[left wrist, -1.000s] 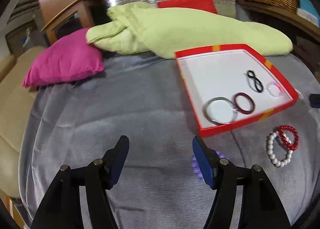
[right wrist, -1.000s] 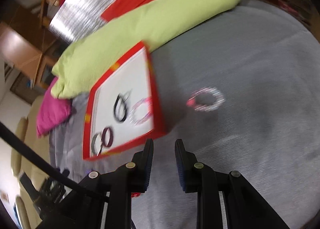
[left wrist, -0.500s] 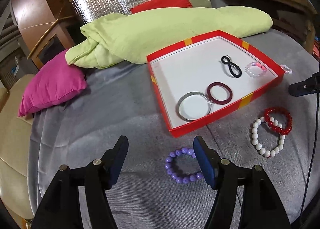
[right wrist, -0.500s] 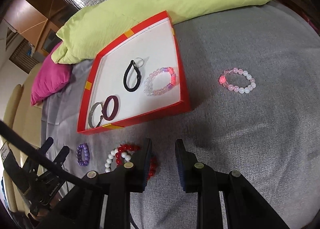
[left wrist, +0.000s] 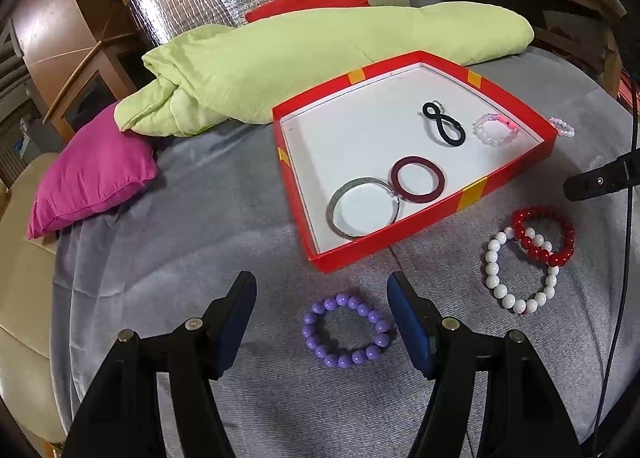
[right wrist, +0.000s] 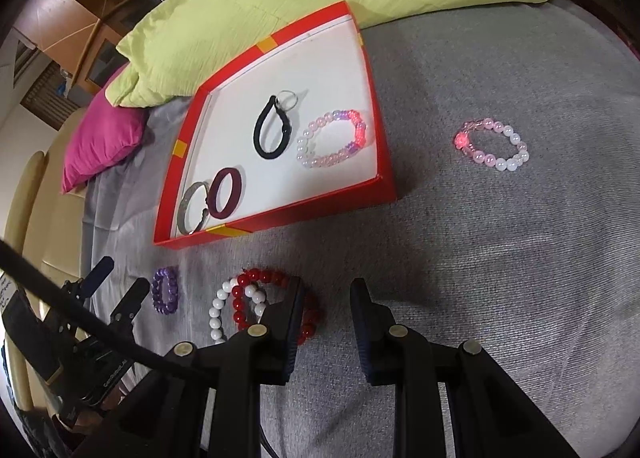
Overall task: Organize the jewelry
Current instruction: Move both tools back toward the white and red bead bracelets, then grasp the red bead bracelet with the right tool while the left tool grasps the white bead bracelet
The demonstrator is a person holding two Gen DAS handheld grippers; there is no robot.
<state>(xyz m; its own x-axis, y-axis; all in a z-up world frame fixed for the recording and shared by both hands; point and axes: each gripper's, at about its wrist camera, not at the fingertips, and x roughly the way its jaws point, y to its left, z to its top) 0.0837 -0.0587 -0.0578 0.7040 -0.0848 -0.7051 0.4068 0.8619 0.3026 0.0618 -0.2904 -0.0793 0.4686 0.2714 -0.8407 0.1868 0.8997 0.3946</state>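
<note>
The left tongs (left wrist: 322, 316) stand wide apart and empty, low over the grey bed (left wrist: 180, 258), with the purple bracelet (left wrist: 346, 332) lying flat between and just ahead of their tips. The likely step is to pick it up: come straight down so one finger drops inside the ring and the other outside, then pinch a single run of beads, not the whole loop. Close gently, since round beads may roll out of the pads.

The right tongs (right wrist: 326, 312) are parted a little, holding nothing, beside the red bracelet (right wrist: 276, 278) that overlaps the white bracelet (right wrist: 218, 306).

The red tray (left wrist: 472, 193) lies just beyond, already holding four pieces; a pink bracelet (right wrist: 492, 145) sits apart on the cover.
</note>
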